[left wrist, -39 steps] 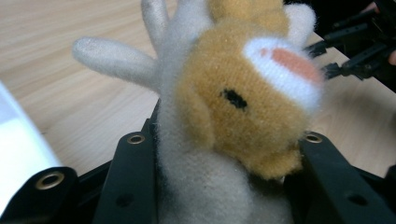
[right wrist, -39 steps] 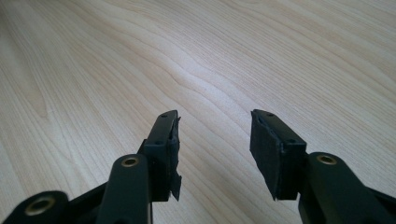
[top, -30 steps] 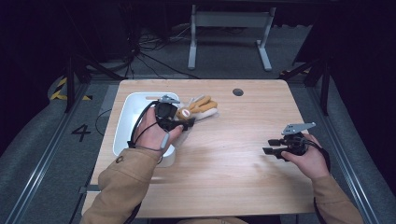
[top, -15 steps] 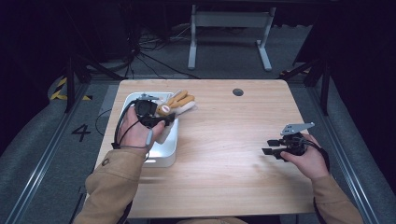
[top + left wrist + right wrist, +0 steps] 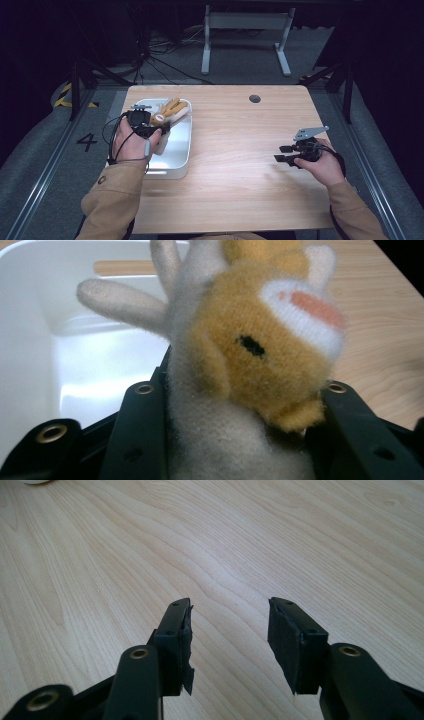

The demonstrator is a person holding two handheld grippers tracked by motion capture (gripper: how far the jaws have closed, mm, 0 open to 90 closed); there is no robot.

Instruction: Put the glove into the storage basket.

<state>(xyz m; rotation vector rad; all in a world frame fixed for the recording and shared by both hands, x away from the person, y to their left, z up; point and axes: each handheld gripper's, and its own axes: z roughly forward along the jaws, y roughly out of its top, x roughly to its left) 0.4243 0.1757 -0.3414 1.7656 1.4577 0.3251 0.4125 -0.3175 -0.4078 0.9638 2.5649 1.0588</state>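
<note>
The left claw [image 5: 159, 126] grips a plush toy [image 5: 250, 355] by its soft grey body, holding it over the white plastic tray [image 5: 177, 160]. Fuzzy, light and squashy, it likely needs a mid-body pinch. The right claw [image 5: 230, 645] hangs wide, empty, above the wooden counter [image 5: 240, 150].

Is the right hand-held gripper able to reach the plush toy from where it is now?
Probably yes: the right hand-held gripper stands open, and bare table lies between it and the plush toy, which the left hand-held gripper grips over the white tray.
</note>
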